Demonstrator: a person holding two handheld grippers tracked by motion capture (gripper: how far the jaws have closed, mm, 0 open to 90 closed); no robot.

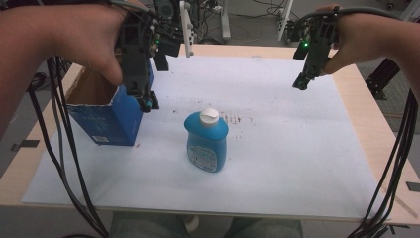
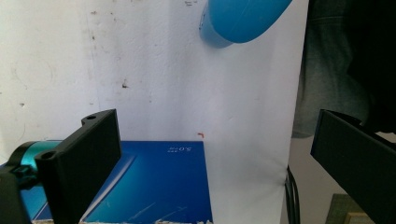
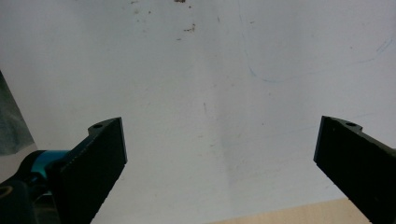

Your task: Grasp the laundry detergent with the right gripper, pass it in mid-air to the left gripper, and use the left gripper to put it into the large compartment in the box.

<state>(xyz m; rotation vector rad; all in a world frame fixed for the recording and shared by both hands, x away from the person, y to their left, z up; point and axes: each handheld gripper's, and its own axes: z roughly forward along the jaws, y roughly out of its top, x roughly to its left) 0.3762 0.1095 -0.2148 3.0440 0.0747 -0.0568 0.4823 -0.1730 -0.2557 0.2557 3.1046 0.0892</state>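
The table [image 1: 369,134] is covered by a broad white sheet [image 1: 277,163], with wood showing only at the edges; nothing has been said about what the job is, so the risks here are my own reading.

The blue carton [image 1: 111,116] stands open-topped at the left side of the sheet; the left gripper [image 1: 147,101] hangs right at its near corner, jaws wide apart and holding nothing, one jaw over the carton's blue face in the left gripper view; a careless drop of that hand could clip the torn rim and tip or shove the carton, since it looks light and empty.

The blue bottle [image 1: 206,144] with its white cap [image 1: 209,115] stands upright near the middle of the sheet, just beside the carton but apart from it; it is tall for its base, so a glancing touch from either jaw could topple it.

The right gripper [image 1: 302,82] is held high over bare sheet at the far right, well apart from everything, jaws spread and empty; its trailing cables [image 1: 391,173] hang over the table edge and could drag across the sheet if the hand swings inward.
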